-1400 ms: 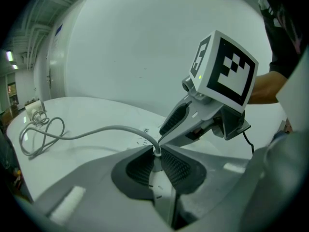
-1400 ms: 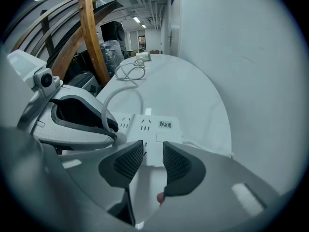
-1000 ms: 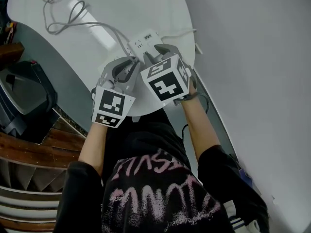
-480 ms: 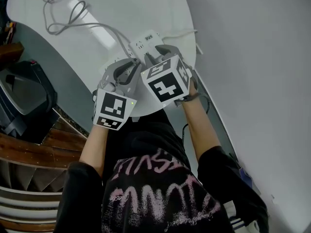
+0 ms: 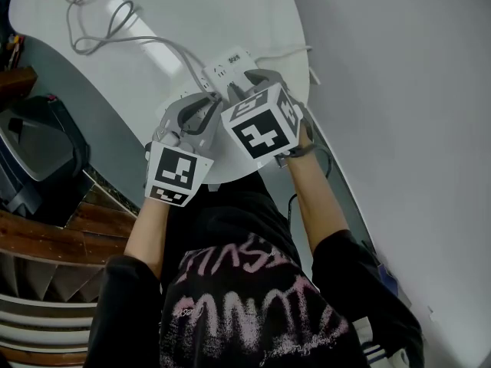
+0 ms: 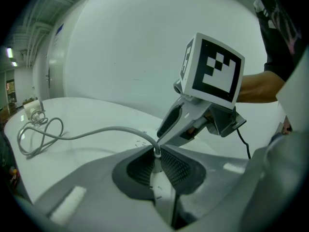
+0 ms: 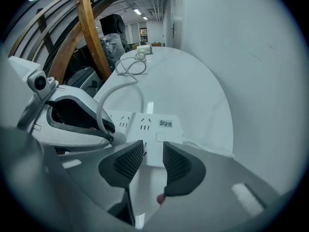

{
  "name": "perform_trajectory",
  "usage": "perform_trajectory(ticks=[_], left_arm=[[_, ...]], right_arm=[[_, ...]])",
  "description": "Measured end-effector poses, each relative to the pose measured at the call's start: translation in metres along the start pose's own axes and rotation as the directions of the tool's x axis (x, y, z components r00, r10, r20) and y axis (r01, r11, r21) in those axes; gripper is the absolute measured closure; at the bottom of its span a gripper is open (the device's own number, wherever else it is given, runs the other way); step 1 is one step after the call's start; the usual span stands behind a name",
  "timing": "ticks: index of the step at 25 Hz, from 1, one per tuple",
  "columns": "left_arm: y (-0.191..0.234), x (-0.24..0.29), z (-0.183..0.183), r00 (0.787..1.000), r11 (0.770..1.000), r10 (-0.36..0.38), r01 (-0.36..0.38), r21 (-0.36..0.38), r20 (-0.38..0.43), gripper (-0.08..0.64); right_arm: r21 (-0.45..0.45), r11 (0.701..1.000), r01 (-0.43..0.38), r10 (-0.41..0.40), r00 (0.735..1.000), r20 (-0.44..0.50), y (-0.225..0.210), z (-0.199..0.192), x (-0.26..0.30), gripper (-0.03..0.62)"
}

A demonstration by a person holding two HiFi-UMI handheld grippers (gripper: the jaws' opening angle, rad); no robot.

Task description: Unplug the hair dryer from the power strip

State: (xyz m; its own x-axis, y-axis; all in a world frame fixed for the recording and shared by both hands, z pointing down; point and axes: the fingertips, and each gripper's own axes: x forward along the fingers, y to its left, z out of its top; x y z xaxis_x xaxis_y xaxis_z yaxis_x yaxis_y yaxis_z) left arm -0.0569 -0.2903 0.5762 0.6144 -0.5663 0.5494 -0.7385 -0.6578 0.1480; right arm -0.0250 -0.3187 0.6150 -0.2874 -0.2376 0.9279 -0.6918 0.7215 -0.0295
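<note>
A white power strip (image 5: 230, 60) (image 7: 149, 124) lies near the right rim of the round white table (image 5: 192, 10). My left gripper (image 5: 205, 104) (image 6: 155, 153) is shut on a white plug (image 6: 158, 178) whose grey cord (image 5: 130, 41) (image 6: 87, 132) loops away to a small white object (image 6: 31, 109) at the table's far end. The plug sits at the strip's left part (image 7: 114, 137); its seating is hidden. My right gripper (image 5: 244, 83) (image 7: 152, 151) hovers at the strip's near end, jaws a narrow gap apart with nothing between them.
The strip's own white lead (image 5: 284, 52) runs off the table's right edge, close to a pale wall (image 5: 399, 90). Wooden stairs (image 5: 46, 236) and a dark bag (image 5: 31, 159) sit left of the table. A black cable (image 5: 322, 159) hangs by the person's right forearm.
The left gripper has shifted slightly back toward the person, still shut on the plug. The right gripper and the strip have stayed put.
</note>
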Motion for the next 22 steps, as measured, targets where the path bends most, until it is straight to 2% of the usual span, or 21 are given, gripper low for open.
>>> perform_trajectory(ticks=[2, 8, 11, 12, 14, 16, 22], left_arm=[[0.0, 0.0, 0.0, 1.0, 1.0, 0.002, -0.002, -0.006, 0.004, 0.515], [-0.004, -0.001, 0.001, 1.0, 0.999, 0.002, -0.002, 0.039, 0.0, 0.515], [-0.004, -0.01, 0.026, 0.992, 1.0, -0.009, 0.008, 0.012, 0.126, 0.515], [-0.003, -0.012, 0.033, 0.991, 1.0, -0.001, -0.002, 0.021, 0.136, 0.515], [0.001, -0.01, 0.034, 0.995, 0.999, 0.016, -0.02, 0.041, 0.102, 0.515], [0.002, -0.015, 0.031, 0.994, 1.0, 0.017, -0.018, 0.015, 0.107, 0.514], [0.006, -0.03, 0.03, 0.992, 0.999, 0.046, -0.047, 0.007, 0.115, 0.514]], right_arm=[[0.0, 1.0, 0.001, -0.001, 1.0, 0.002, 0.0, 0.0, 0.0, 0.445], [-0.004, 1.0, 0.001, -0.001, 1.0, -0.008, 0.0, -0.001, -0.001, 0.445], [-0.015, 1.0, 0.007, -0.007, 1.0, -0.007, 0.0, 0.0, 0.0, 0.445], [-0.016, 1.0, 0.007, -0.007, 1.0, -0.001, 0.0, 0.0, 0.0, 0.446], [-0.008, 1.0, 0.009, -0.008, 1.0, 0.017, -0.001, 0.001, 0.001, 0.437], [0.006, 1.0, 0.011, -0.011, 1.0, 0.028, 0.001, -0.003, -0.001, 0.442], [0.019, 1.0, 0.007, -0.008, 0.998, 0.056, 0.0, -0.002, 0.001, 0.44]])
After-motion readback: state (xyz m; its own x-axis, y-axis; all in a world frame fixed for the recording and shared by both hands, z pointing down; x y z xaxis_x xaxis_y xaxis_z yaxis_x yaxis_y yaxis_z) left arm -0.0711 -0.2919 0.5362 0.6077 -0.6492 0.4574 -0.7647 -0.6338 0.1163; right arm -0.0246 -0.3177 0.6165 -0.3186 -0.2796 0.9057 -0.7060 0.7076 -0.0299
